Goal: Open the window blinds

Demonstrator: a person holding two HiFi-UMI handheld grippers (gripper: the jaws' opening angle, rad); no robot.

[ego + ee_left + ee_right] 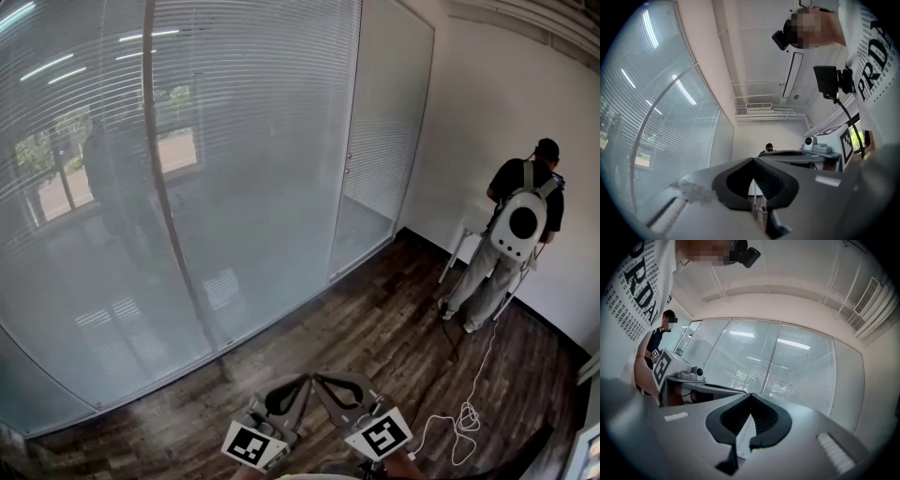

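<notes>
Carried low and side by side, left gripper (298, 382) and right gripper (323, 382) with jaws pressed together on nothing, likely idle for the walk over; window blinds (112, 141) well apart, slats closed behind glass (281, 225) along the floor's (375, 347) far edge, not yet reached

Grey left claw (753, 159), black pads (771, 181), lettered shirt (876, 70)
</notes>
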